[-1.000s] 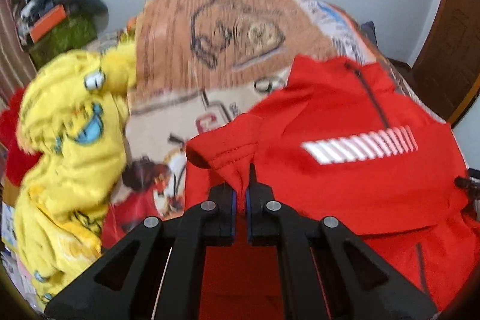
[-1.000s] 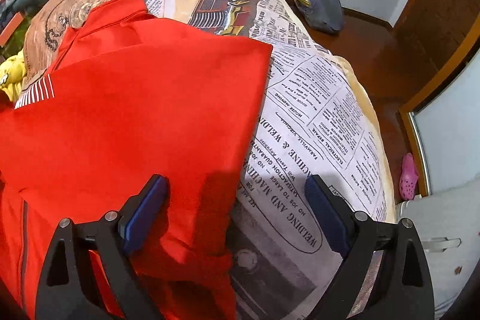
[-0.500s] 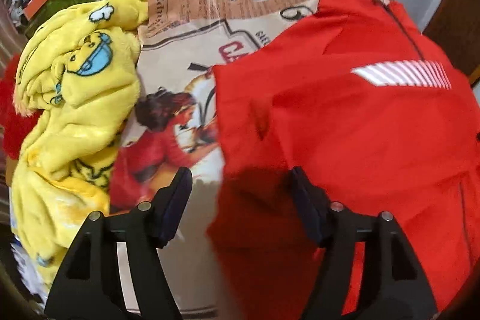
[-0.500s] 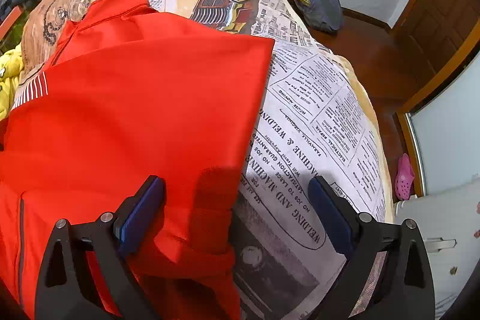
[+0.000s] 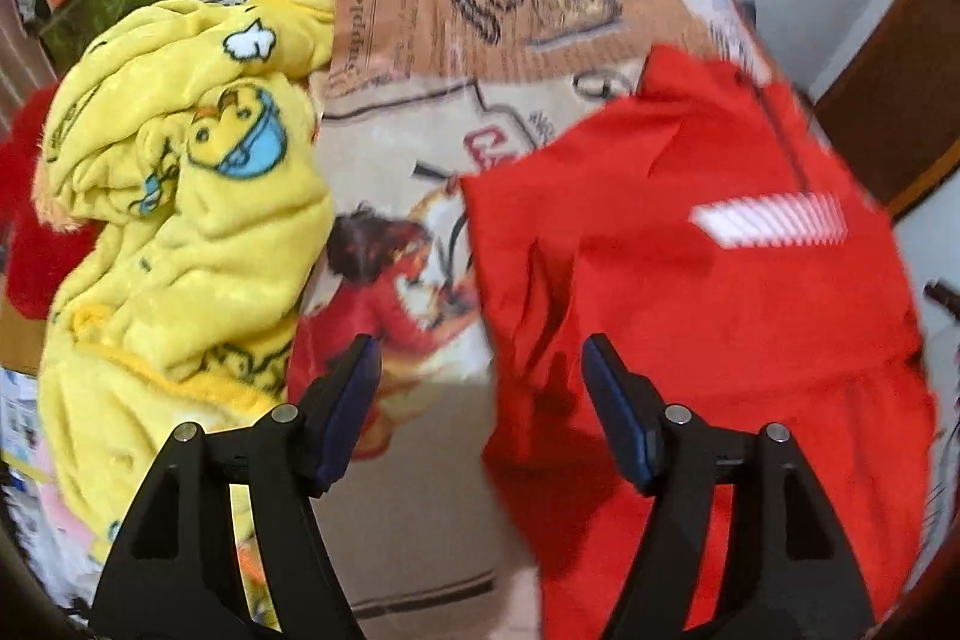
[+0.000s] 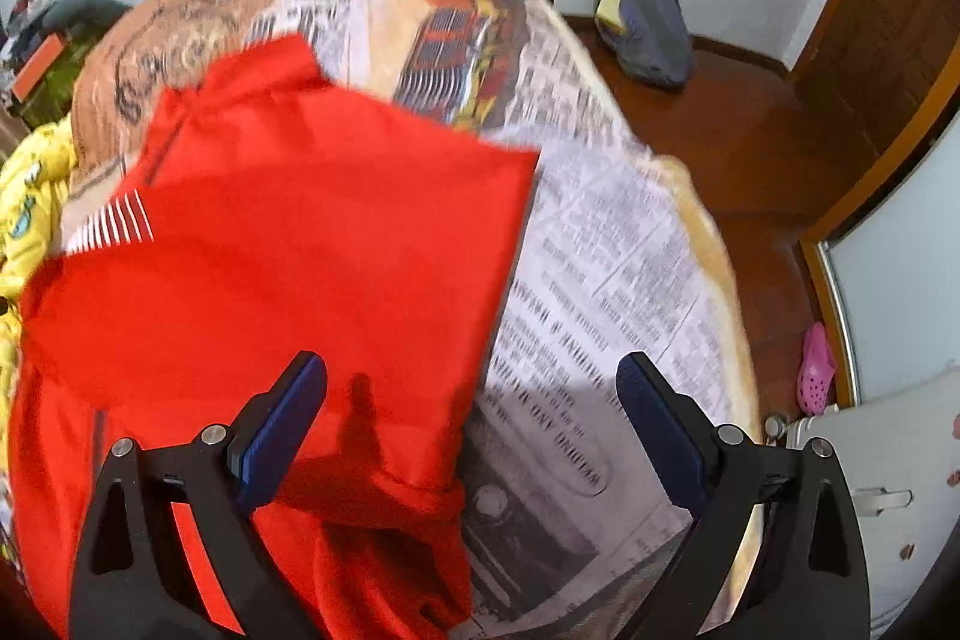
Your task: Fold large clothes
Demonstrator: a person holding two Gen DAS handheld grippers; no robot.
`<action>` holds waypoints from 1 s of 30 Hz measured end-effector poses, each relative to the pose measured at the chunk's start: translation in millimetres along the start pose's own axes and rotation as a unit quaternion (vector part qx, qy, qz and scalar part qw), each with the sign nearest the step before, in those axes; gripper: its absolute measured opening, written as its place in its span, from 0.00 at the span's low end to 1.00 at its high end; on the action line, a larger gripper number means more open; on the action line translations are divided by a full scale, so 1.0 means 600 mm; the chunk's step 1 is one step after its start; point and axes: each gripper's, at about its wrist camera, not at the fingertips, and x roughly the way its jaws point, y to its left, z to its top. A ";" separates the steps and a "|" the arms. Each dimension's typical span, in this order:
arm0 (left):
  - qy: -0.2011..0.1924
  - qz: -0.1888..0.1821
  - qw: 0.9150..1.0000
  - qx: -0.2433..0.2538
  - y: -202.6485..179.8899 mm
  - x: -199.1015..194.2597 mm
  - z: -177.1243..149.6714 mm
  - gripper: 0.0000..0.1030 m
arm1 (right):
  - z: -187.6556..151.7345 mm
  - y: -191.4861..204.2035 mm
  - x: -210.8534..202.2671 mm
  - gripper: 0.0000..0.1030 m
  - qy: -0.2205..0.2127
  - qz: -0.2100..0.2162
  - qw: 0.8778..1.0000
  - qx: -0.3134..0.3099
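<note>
A red shirt (image 5: 690,280) with a white striped chest mark lies on the bed, both sides folded inward. It also shows in the right wrist view (image 6: 288,268). My left gripper (image 5: 480,382) is open and empty above the shirt's left folded edge. My right gripper (image 6: 471,400) is open and empty above the shirt's right folded edge, its left finger over the red cloth and its right finger over the bed cover.
The bed has a newspaper-print cover (image 6: 612,280). A yellow fleece blanket (image 5: 174,220) is heaped at the left of the bed. A dark bag (image 6: 648,22) and a pink shoe (image 6: 816,370) lie on the wooden floor at the right.
My left gripper let go of the shirt's sleeve fold and opened; the fold now lies flat. Both grippers have drawn back and lifted a little.
</note>
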 end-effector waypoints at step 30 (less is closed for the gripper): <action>0.000 -0.027 0.997 -0.071 0.004 0.195 0.063 0.06 | 0.065 0.033 0.119 0.08 0.011 0.034 0.999 -0.040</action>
